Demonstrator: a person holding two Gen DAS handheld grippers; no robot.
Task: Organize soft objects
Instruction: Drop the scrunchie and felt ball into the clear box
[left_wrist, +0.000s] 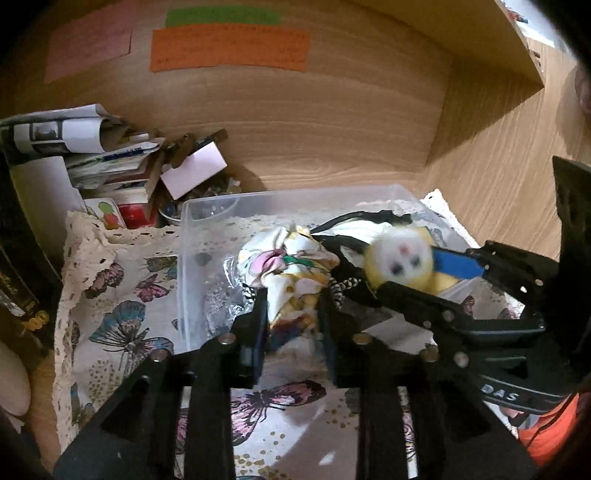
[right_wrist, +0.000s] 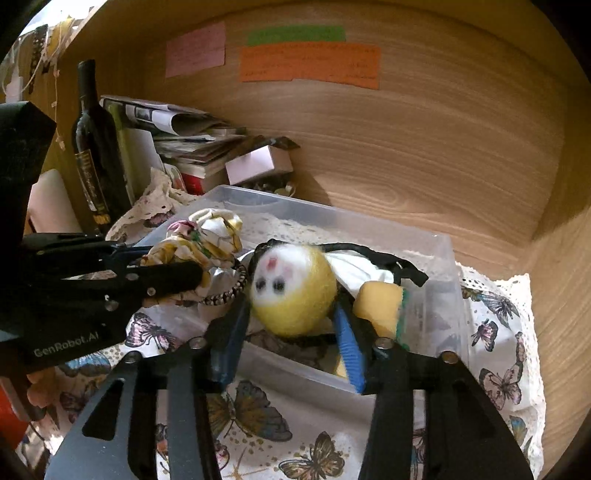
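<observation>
The left tongs (left_wrist: 291, 314) are clenched on a bunched floral cloth (left_wrist: 288, 273), held over the left part of a clear bin (left_wrist: 207, 206) on the butterfly tablecloth (left_wrist: 122, 295) covering the worktop. The right tongs (right_wrist: 291, 321) grip a yellow plush ball (right_wrist: 295, 288) with a white face, over the bin's middle, blue pads (right_wrist: 349, 350) pressed to its sides.

Handling, judged from looks: both are light and soft. The cloth is limp w/ no stiffness, so it'll sag and unfold from whichever point is pinched; best taken at the thick knot of the bunch, approx where the tongs bite now, not at a loose edge. The ball looks fuzzy, squashy and round (prob. felted wool), so it can squirt out if pinched off-centre; take it across the widest part w/ modest squeeze. Neither is fragile.

Already in the bin: a yellow sponge (right_wrist: 380, 302) w/ green scrub side, a white cloth w/ black strap (right_wrist: 369, 254), a beaded band (right_wrist: 229, 291) and something silvery (right_wrist: 221, 275). All of these are soft, so dropping onto them shouldn't hurt. The strap could snag a tong tip on the way in.
</observation>
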